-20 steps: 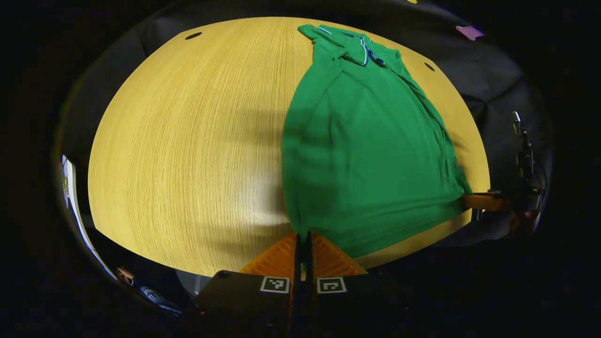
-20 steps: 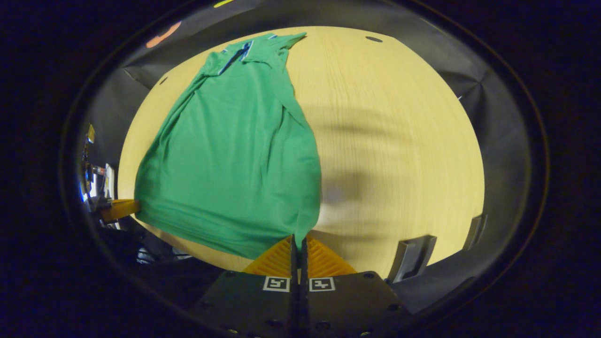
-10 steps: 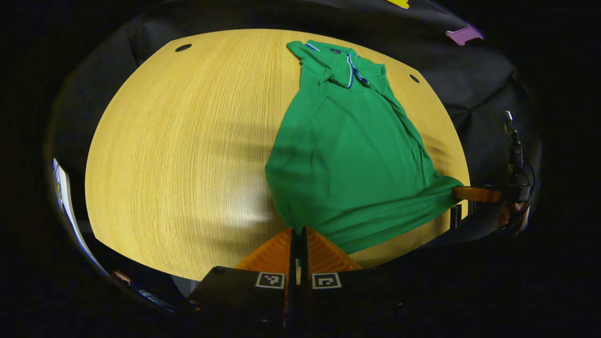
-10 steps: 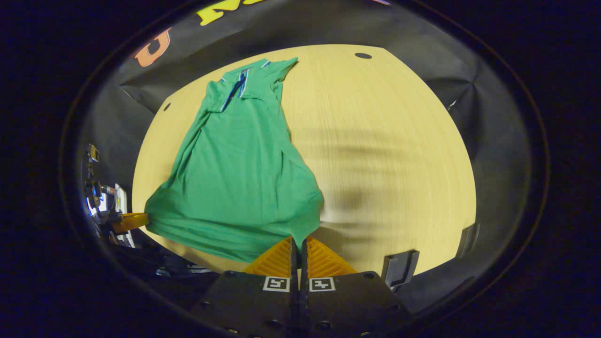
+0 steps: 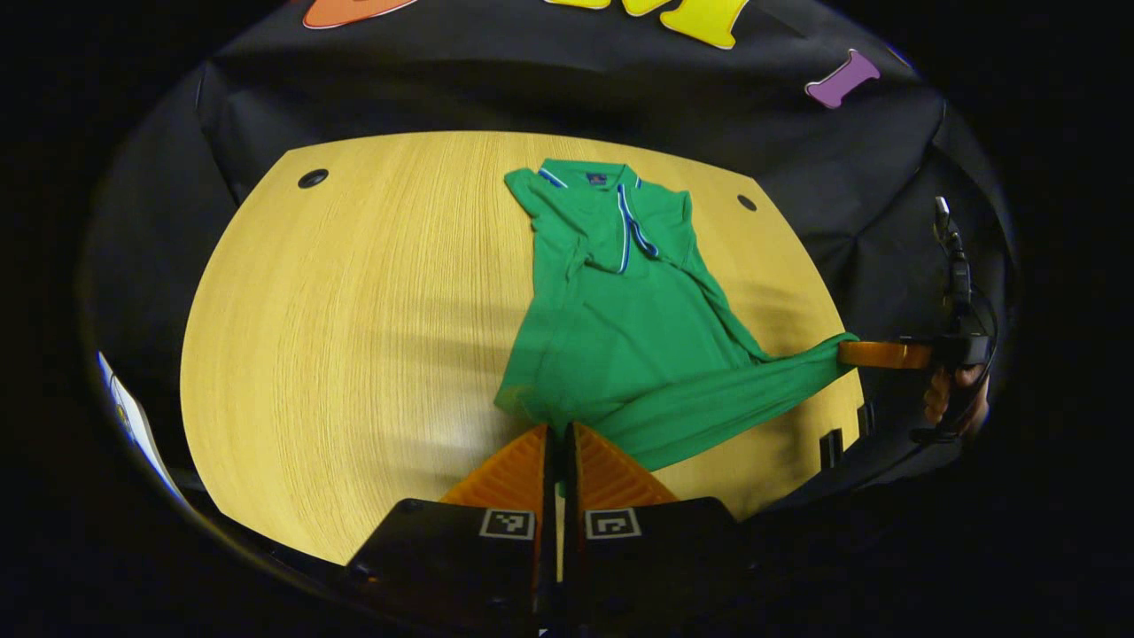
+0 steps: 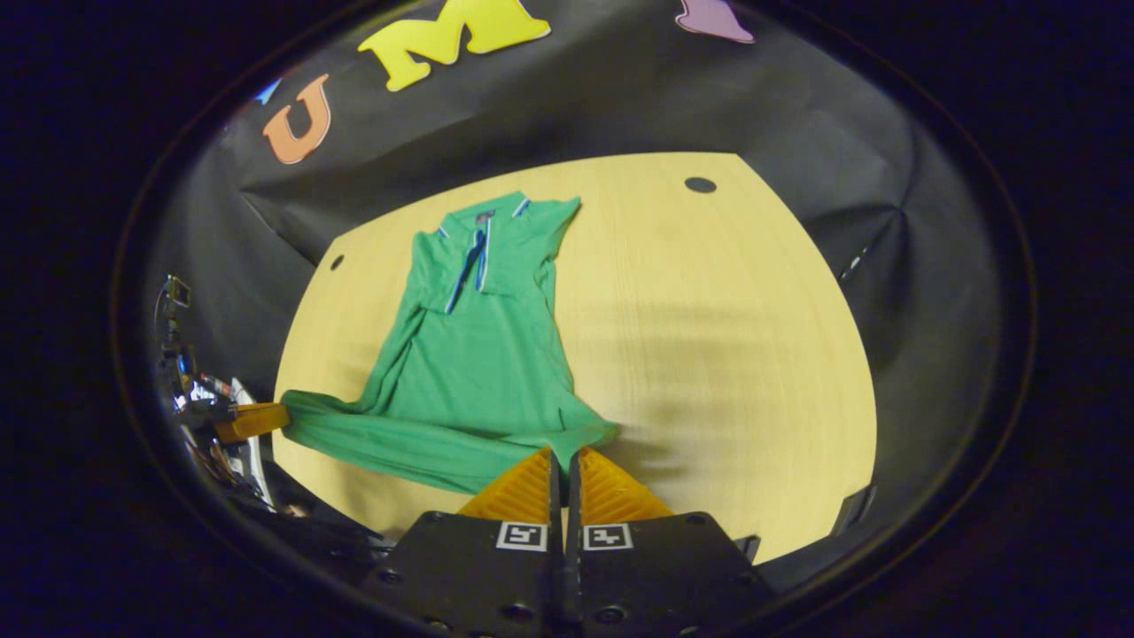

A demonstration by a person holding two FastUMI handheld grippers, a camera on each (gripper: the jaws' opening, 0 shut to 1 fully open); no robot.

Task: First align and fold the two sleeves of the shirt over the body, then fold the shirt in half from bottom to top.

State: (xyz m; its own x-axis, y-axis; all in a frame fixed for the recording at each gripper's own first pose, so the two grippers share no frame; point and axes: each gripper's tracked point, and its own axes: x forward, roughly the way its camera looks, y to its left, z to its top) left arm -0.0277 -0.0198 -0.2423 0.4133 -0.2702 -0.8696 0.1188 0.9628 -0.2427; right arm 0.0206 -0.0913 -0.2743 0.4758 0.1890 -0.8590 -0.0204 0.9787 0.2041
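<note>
In the left gripper view, the left gripper (image 5: 558,431) sits at the bottom with its two fingers pressed together on the near hem corner of the green shirt (image 5: 620,337). From there the hem runs taut to the right, raised off the wooden table (image 5: 354,310), to the right gripper (image 5: 842,353), which pinches the opposite hem corner; a hand (image 5: 952,399) holds it at the table's edge. Farther off, the shirt's body lies on the table with both sleeves folded over it, and the collar lies nearest the black cloth wall (image 5: 549,80).

In the right gripper view, the right gripper (image 6: 563,454) is clamped on its hem corner of the shirt (image 6: 478,363). The lifted hem stretches left across the table (image 6: 709,337) to the left gripper (image 6: 282,415).
</note>
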